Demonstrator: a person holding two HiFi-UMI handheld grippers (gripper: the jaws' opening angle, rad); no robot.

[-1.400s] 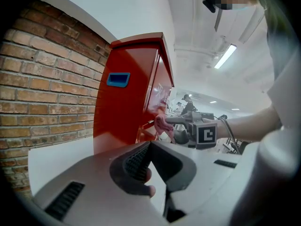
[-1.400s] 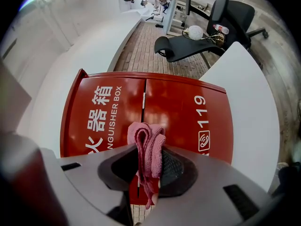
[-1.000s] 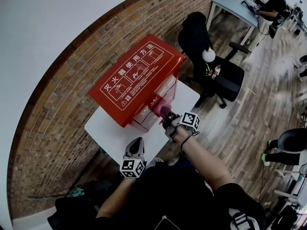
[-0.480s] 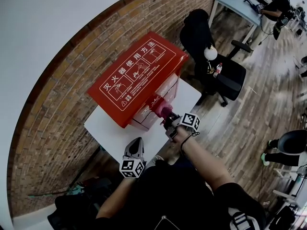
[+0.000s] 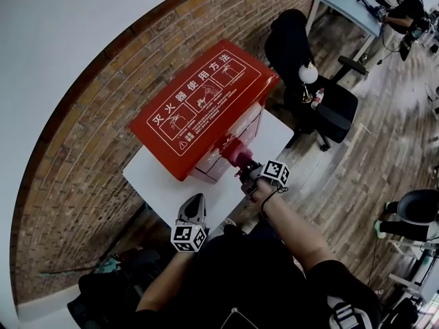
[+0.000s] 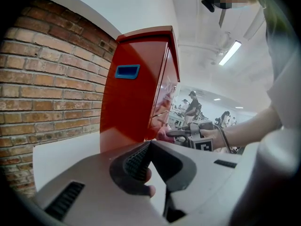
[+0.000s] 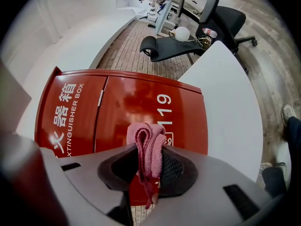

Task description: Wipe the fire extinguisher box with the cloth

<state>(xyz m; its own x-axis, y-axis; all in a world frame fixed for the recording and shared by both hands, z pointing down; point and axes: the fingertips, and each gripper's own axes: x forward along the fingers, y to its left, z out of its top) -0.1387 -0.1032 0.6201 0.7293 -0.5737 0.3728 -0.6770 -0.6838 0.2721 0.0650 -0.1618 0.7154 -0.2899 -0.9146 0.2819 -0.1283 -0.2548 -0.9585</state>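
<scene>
Shifted only slightly rightward along the box front since a second ago. Right gripper (image 7: 148,160) still clamped on the folded pink cloth (image 7: 146,140), at the near face of the red box (image 5: 206,101) on the white table (image 5: 154,184). Left gripper (image 6: 148,145) pinched together, empty, over the near table edge, apart from the box. Probably two risks: thin fold slipping out under drag; hard jaw tips scraping the glossy face. Readable: "119", "XTINGUISHER BOX"; on top, "灭火器使用方法".
</scene>
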